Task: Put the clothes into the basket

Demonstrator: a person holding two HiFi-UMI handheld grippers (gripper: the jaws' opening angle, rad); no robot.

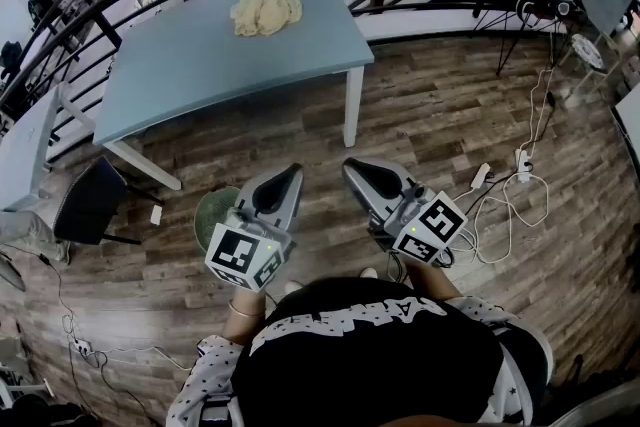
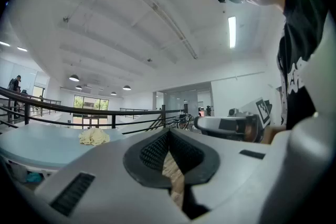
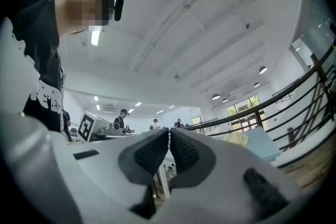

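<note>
grey left gripper [image 1: 288,173] and right gripper [image 1: 353,166], fingers [image 2: 152,153] closed and empty, are risking pushing the crumpled cream cloth [image 1: 266,12] off the pale blue surface [image 1: 200,75].

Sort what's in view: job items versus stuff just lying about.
Job: cream clothes on the blue table; green basket on the floor; left gripper and right gripper, both shut, empty.
Lying about: black chair; power strip on the floor.

Your left claw [image 1: 290,173] and right claw [image 1: 352,167] sit side by side in front of you, both pointing forward, jaws together and holding nothing.
</note>
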